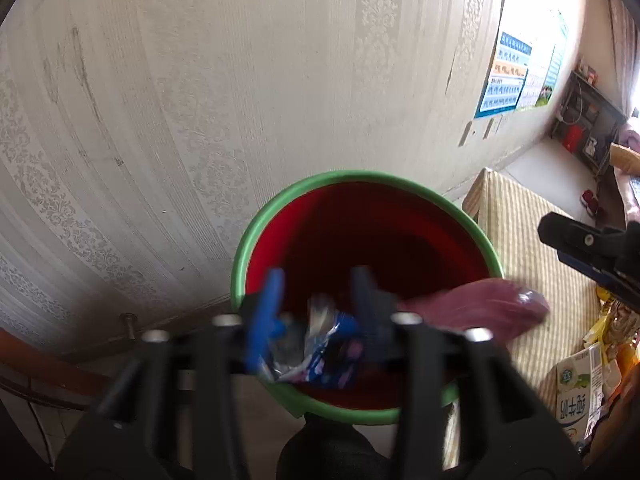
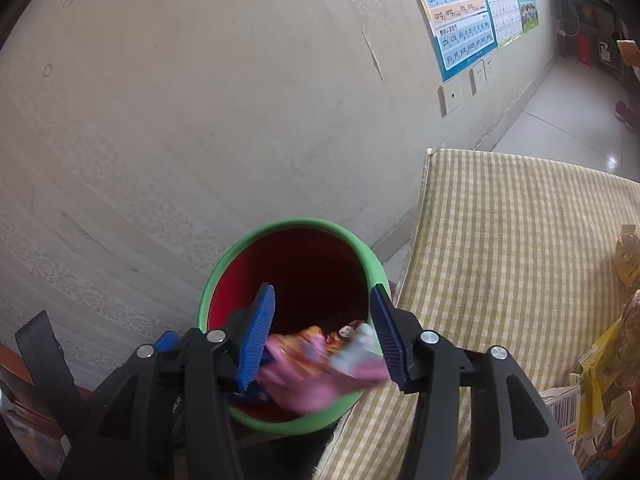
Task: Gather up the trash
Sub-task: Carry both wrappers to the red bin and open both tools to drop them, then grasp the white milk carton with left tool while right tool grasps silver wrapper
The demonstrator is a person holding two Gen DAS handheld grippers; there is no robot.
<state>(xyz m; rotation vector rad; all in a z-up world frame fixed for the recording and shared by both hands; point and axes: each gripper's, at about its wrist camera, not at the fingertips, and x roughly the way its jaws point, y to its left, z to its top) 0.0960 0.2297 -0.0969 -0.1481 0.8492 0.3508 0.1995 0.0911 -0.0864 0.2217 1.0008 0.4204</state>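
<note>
Left wrist: green-rimmed red bin (image 1: 280, 216) by wall. Left gripper (image 1: 320, 304) jaws apart over it, blue-silver wrapper (image 1: 320, 344) loose between. Milk carton (image 1: 576, 396) at right, print unreadable.

Right wrist: right gripper (image 2: 324, 336) spread above bin (image 2: 352, 240); pink wrapper (image 2: 316, 376) blurred between, grip unclear. Pinyin chart (image 2: 460, 20) far right: "ang eng".

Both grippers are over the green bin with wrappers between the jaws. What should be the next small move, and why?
Probably hold both grippers above the green bin until the wrappers fall, then draw back toward the table. The left gripper has jaws apart around the blue wrapper, and the right gripper has jaws apart around the pink wrapper. Both wrappers look blurred over the bin's red inside. More trash lies on the checked tablecloth.
</note>
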